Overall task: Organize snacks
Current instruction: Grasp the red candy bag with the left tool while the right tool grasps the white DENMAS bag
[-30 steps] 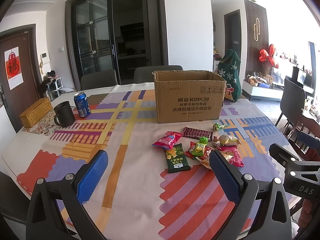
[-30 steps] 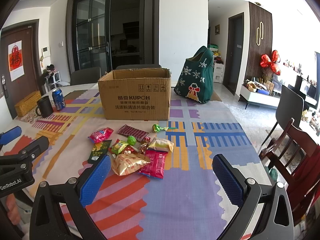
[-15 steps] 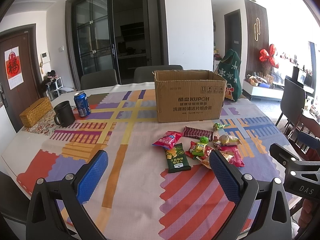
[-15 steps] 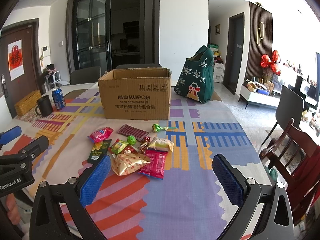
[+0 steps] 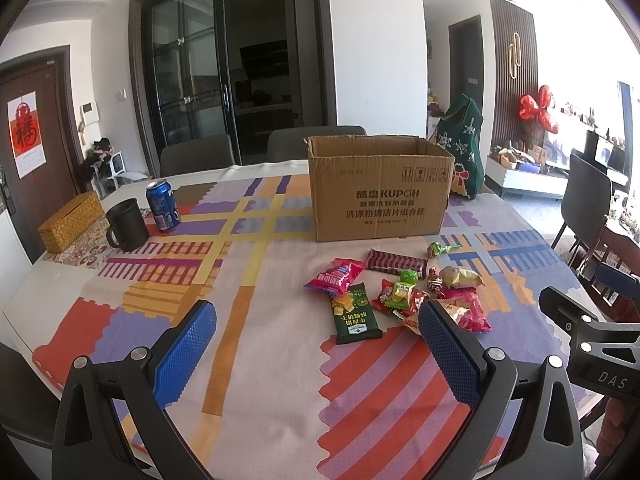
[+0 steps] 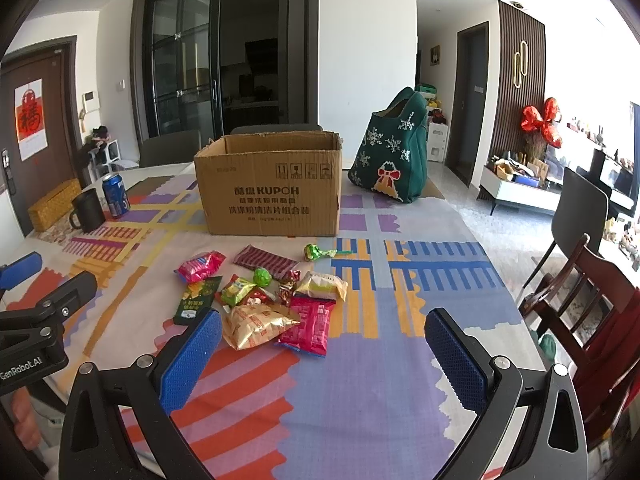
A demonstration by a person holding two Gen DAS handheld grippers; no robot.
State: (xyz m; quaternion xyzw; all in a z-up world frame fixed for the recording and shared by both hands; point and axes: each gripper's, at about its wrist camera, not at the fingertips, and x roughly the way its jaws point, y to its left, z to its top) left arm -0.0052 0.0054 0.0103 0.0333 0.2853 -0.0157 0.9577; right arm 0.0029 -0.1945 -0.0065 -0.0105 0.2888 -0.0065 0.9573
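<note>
- Fingers on both tools spread wide, nothing between the pads: left gripper (image 5: 316, 356) and right gripper (image 6: 324, 356) hover at the near table edge, likely poised before a first pick.
- Snack pile lies mid-table, loose and partly overlapping: gold bag (image 6: 256, 324) and red packet (image 6: 310, 324) nearest; green packet (image 5: 354, 314) left of them; pink packet (image 5: 334, 276), lollipop (image 6: 314, 252) further back.
- Cardboard box (image 6: 272, 196) stands open-topped just behind the pile, the probable destination.
- Far left, well apart: black mug (image 5: 126, 230), blue can (image 5: 162, 205).
</note>
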